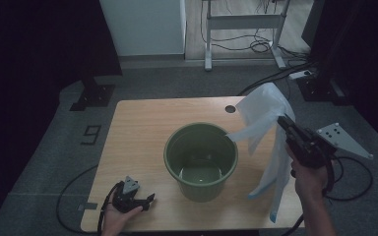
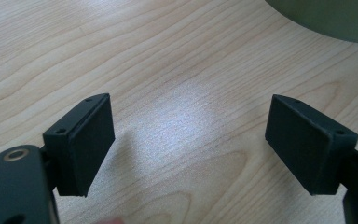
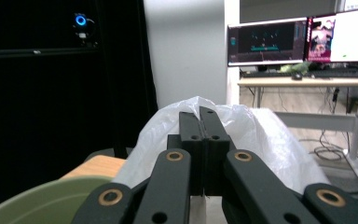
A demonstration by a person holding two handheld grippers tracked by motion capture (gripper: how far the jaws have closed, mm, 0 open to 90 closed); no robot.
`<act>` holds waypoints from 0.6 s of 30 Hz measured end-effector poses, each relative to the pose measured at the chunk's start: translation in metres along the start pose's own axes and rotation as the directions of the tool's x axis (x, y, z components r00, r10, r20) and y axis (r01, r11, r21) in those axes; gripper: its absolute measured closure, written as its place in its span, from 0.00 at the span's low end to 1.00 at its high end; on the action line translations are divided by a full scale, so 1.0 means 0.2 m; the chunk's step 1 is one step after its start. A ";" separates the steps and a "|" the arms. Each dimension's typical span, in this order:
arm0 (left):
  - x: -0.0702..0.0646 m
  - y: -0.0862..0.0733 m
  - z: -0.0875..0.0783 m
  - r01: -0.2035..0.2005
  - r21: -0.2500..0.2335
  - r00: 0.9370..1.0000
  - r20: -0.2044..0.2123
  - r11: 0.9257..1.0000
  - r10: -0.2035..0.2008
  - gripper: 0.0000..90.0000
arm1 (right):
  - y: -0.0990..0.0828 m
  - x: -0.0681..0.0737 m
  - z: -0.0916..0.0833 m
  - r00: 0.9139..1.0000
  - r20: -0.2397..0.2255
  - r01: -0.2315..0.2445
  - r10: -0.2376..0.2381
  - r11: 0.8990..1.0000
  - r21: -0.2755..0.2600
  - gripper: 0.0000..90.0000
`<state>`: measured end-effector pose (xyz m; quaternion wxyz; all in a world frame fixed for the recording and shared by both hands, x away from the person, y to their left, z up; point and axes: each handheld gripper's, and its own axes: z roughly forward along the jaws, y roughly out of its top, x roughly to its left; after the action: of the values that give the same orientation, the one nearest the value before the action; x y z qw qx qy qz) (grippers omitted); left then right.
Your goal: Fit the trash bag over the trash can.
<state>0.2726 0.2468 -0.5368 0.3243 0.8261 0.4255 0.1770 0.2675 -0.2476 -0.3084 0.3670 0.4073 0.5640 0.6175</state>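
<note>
A green bucket [image 1: 201, 160] stands in the middle of the wooden table [image 1: 142, 128]. My right gripper [image 1: 281, 119] is raised over the table's right side, shut on a thin white plastic bag [image 1: 263, 110]. The bag hangs down in long folds to the table's front right, and one corner reaches the bucket's rim. In the right gripper view the closed jaws pinch the bag [image 3: 261, 135], with the bucket's rim [image 3: 32, 203] at lower left. My left gripper [image 1: 147, 200] rests on the table's front left corner, open, with bare wood between its pads [image 2: 88, 140].
The bucket's side [image 2: 335, 18] lies ahead of the left gripper. A round cable hole [image 1: 230, 108] sits near the table's far edge. On the floor behind are a desk frame [image 1: 243, 22], cables and a black stand [image 1: 92, 93].
</note>
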 end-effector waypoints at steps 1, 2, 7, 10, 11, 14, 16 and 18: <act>0.00 0.00 0.00 0.000 0.000 1.000 0.000 1.000 0.000 0.17 | 0.01 0.01 0.00 1.000 -0.005 0.003 -0.003 1.000 -0.008 0.99; 0.00 0.00 0.00 0.000 0.000 1.000 0.000 1.000 0.000 0.17 | 0.03 0.02 -0.01 1.000 -0.009 0.004 -0.004 1.000 -0.014 0.99; 0.00 0.00 0.00 -0.001 0.002 1.000 0.000 1.000 0.001 0.17 | 0.10 0.07 -0.04 0.999 -0.036 0.013 -0.015 0.998 -0.055 0.99; 0.00 0.00 0.00 0.000 0.003 1.000 0.001 1.000 0.000 0.17 | 0.13 0.09 -0.05 0.998 -0.056 0.015 -0.019 0.997 -0.069 0.99; 0.00 0.00 0.00 -0.001 0.004 1.000 0.001 1.000 0.001 0.17 | 0.13 0.10 -0.05 0.998 -0.065 0.013 -0.018 0.997 -0.071 0.99; 0.00 0.00 0.00 -0.002 0.007 1.000 0.005 1.000 0.002 0.17 | 0.14 0.14 -0.06 0.996 -0.089 0.015 -0.021 0.997 -0.075 0.99; 0.00 0.00 0.00 -0.003 0.008 1.000 0.003 1.000 0.003 0.17 | 0.14 0.16 -0.06 0.995 -0.100 0.020 -0.028 0.997 -0.077 0.99; 0.00 0.00 0.00 -0.003 0.007 1.000 0.004 1.000 0.003 0.17 | 0.12 0.19 -0.05 0.993 -0.112 0.026 -0.034 0.997 -0.072 0.99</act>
<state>0.2729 0.2465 -0.5374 0.3219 0.8283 0.4242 0.1743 0.2431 -0.2194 -0.2805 0.3578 0.3501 0.5678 0.6535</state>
